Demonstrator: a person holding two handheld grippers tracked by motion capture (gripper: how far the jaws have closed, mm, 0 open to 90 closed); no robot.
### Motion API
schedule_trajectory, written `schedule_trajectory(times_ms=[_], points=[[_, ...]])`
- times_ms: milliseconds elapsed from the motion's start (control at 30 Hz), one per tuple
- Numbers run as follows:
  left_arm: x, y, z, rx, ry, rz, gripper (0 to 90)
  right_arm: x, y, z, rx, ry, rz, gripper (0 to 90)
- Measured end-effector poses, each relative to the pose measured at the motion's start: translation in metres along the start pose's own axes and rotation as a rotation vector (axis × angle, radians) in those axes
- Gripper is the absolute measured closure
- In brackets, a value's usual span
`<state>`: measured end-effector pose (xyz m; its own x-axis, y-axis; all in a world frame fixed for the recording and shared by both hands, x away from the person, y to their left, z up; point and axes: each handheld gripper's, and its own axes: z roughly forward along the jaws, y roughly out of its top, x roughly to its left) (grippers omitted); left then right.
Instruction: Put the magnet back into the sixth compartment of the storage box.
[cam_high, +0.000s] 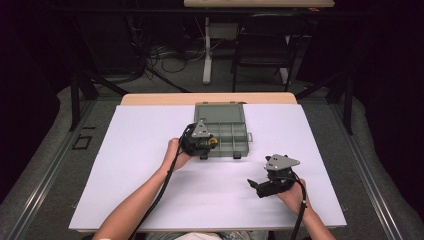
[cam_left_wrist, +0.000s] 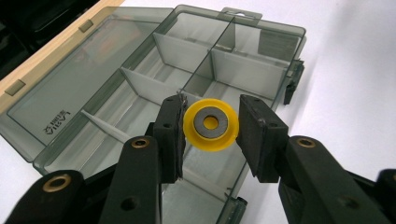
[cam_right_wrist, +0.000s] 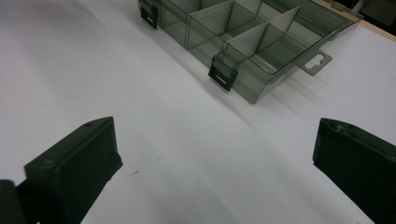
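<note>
- White sheeting (cam_high: 150, 165) covers the wooden table, with dark floor, cables and a chair beyond it; the work sits near the middle of that sheet.
- Left gripper (cam_left_wrist: 210, 128) holds a yellow ring (cam_left_wrist: 209, 125) between its jaws, flat face toward the camera, with a dark grey washer-like disc (cam_left_wrist: 210, 123) set around its centre hole. The left pad presses the rim; on the right the ring's edge meets the pad, so I judge it clamped, though that contact is narrow and hard to be sure of.
- Held by its rim, the ring keeps its face clear, likely so it can be lowered flat into a cell.
- It hangs over the near compartments of the grey compartment box (cam_left_wrist: 154, 88), not yet resting on anything.
- That box lies with its clear lid (cam_left_wrist: 79, 79) folded back flat toward the table's far edge, leaving every cell reachable from above; its dividers (cam_left_wrist: 180, 51) stand upright and the cells look bare.
- Black latches (cam_right_wrist: 222, 73) hang loose along the box's near wall.
- Right gripper (cam_right_wrist: 210, 163) rests low over the bare sheet, well apart from the box, jaws spread wide with nothing between them, seemingly waiting.
</note>
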<state>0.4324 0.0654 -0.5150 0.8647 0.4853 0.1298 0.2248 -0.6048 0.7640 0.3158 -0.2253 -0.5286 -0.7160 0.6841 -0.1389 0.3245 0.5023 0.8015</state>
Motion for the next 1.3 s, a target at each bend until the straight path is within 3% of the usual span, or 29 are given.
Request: schedule_trajectory(times_ms=[633,733,967,1300], points=[[0.003,-0.005,0.010,0.016,-0.009,-0.030,60.6,0.000,0.000,-0.001,-0.001,0.005,0.001,0.0],[0.004,-0.006,0.010,0.021,-0.007,-0.035,47.3,0.000,0.000,-0.001,-0.003,0.003,0.003,0.0],[0.007,-0.005,0.006,-0.017,0.005,-0.065,21.0,0.000,-0.001,-0.002,-0.004,0.003,0.008,0.0],[0.011,-0.003,-0.003,-0.029,-0.006,-0.079,3.0,-0.002,-0.001,-0.004,-0.011,0.005,0.007,0.0]])
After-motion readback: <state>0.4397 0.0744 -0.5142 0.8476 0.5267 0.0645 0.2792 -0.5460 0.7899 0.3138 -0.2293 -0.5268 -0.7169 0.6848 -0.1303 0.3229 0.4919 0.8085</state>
